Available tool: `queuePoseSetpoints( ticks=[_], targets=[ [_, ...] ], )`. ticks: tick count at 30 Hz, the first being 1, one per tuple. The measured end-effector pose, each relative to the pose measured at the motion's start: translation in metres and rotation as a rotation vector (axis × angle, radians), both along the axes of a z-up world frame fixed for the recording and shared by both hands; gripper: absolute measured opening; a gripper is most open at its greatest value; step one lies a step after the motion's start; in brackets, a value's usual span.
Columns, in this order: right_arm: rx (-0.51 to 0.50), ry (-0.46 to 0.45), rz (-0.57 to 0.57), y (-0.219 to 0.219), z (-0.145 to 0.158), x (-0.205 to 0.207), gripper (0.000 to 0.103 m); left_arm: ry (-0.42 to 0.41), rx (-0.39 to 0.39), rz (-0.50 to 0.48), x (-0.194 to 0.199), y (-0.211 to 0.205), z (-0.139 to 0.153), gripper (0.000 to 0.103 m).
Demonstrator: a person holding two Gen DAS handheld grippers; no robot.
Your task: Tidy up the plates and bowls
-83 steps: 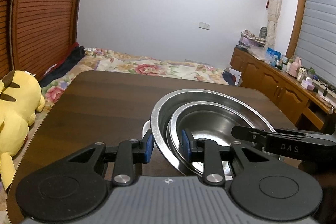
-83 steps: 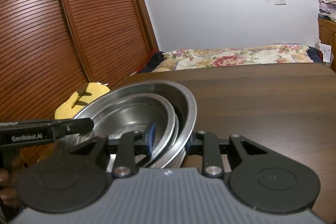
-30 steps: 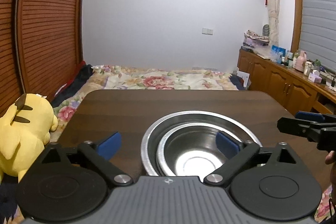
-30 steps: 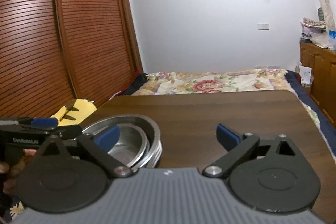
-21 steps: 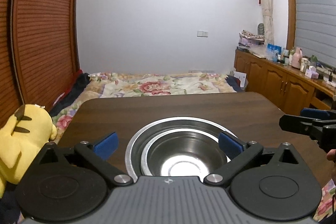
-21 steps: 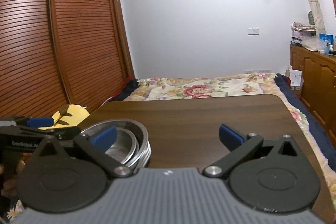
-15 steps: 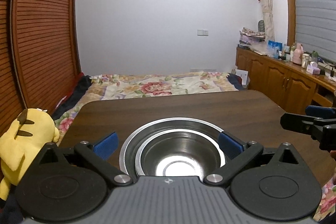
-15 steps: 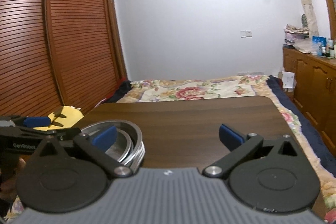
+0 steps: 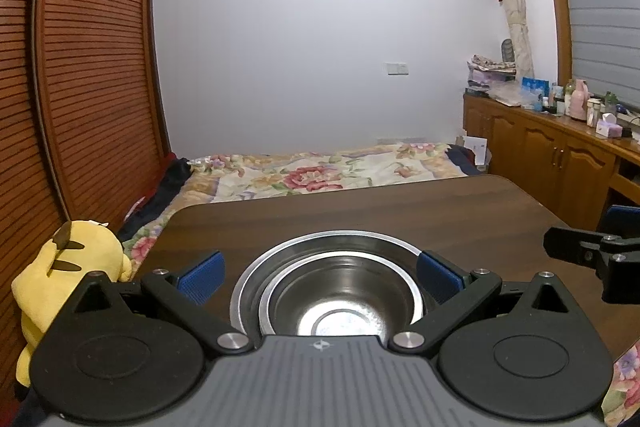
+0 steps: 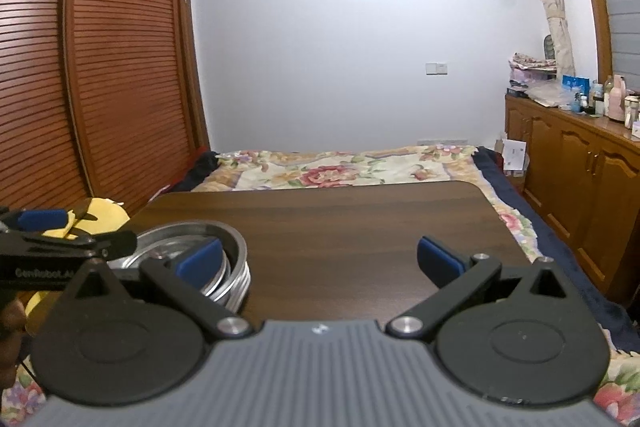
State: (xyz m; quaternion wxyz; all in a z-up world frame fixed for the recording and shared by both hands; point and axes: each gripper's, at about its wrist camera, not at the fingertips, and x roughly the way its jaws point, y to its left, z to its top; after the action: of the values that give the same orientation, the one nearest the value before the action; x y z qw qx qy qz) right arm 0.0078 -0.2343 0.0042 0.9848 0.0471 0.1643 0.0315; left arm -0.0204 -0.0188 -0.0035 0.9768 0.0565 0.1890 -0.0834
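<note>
You held left gripper point(image 9: 319, 277) and right gripper point(image 10: 318, 263) jaws apart, gripping nothing; steel bowls point(image 9: 340, 287) sat nested near table point(image 9: 360, 215) left edge, saving space

We are noting a smaller bowl point(image 9: 344, 301) nesting in a larger bowl point(image 9: 246, 291) on the counter point(image 9: 400, 211), toward its near left part. A bed point(image 9: 320, 173) is lying behind the counter, a plush toy point(image 9: 60, 267) left of it, cabinets point(image 9: 560, 163) right.
</note>
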Motion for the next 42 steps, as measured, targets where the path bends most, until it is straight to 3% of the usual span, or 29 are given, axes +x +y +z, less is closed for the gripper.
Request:
queuePoseSetpoints(
  ticks=[30,42],
  targets=[
    [-0.009,0.049,-0.009,-0.003,-0.026,-0.005,0.103,0.066,-0.003,0.051,-0.009,0.011,-0.031,0.103],
    [-0.007,0.047,-0.012,-0.001,-0.024,-0.005,0.103,0.07,-0.001,0.05,-0.007,0.012,-0.031,0.103]
  ],
)
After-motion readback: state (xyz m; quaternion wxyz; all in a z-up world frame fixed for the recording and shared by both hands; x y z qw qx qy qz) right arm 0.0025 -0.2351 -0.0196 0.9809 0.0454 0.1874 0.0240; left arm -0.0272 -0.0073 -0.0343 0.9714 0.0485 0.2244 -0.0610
